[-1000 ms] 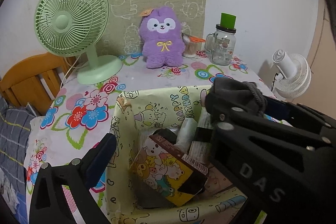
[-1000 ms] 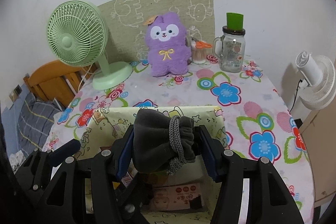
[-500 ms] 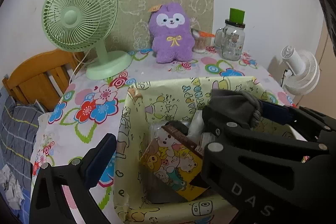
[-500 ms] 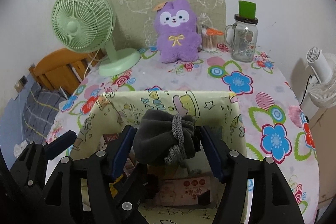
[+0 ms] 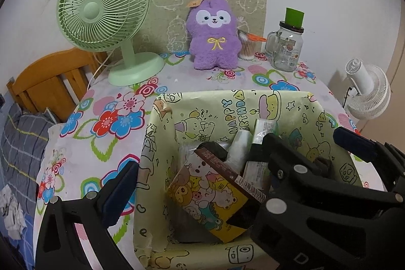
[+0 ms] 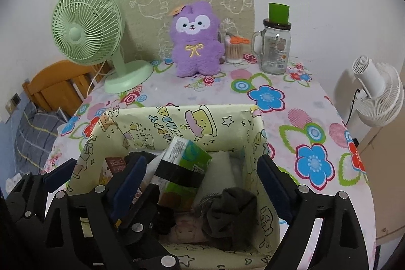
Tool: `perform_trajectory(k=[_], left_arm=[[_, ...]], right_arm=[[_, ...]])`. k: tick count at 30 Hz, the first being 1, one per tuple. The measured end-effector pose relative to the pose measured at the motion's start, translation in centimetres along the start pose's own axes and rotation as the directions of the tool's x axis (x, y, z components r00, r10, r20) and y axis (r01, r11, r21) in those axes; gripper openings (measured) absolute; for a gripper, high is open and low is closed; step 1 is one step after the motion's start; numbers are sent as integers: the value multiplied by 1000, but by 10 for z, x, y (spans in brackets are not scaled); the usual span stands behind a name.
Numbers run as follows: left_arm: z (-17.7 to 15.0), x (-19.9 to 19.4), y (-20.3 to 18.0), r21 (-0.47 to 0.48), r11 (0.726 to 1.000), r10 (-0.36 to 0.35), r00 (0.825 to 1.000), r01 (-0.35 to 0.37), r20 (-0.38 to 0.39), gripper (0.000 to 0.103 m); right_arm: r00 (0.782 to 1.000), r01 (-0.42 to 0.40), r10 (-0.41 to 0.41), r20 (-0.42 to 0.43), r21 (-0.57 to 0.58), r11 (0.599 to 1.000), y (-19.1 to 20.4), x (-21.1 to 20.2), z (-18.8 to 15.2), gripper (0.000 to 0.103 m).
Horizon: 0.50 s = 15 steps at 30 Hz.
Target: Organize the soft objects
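A dark grey drawstring pouch [image 6: 227, 211] lies loose inside the yellow cartoon-print box [image 6: 187, 120], near its right wall. My right gripper [image 6: 200, 181] is open above the box, its fingers [image 6: 273, 184] wide on either side of the pouch. My left gripper [image 5: 192, 184] is open too, its left finger [image 5: 119, 191] outside the box's left wall. In the left wrist view the right gripper's body hides most of the pouch. A purple plush toy [image 5: 214, 34] sits upright at the table's back; it also shows in the right wrist view [image 6: 195, 42].
The box [image 5: 152, 133] also holds a cartoon carton [image 5: 210, 196] and a green tissue pack [image 6: 187, 163]. A green desk fan [image 5: 106, 19], a glass jar [image 5: 286, 47] and a cotton-swab cup [image 5: 246, 47] stand at the back. A white fan [image 6: 374, 95] is off the right edge.
My right gripper opened and let go of the grey pouch, which dropped into the box. Both grippers moved forward over the box.
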<state>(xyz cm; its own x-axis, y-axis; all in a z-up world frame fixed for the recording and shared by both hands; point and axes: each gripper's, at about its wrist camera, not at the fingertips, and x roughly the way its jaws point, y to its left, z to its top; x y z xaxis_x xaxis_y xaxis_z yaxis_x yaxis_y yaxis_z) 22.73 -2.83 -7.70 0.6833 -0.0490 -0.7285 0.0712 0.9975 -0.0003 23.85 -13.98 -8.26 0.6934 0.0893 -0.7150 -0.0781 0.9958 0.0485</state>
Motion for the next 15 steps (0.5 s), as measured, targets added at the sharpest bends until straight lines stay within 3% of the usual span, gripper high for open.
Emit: perform_trajectory(k=[15], left_arm=[[-14,-42,-11,28,1000,3,997,-5,71,103]], right_arm=[[998,28,-29,51,9,1000,-6,-45,-15,92]])
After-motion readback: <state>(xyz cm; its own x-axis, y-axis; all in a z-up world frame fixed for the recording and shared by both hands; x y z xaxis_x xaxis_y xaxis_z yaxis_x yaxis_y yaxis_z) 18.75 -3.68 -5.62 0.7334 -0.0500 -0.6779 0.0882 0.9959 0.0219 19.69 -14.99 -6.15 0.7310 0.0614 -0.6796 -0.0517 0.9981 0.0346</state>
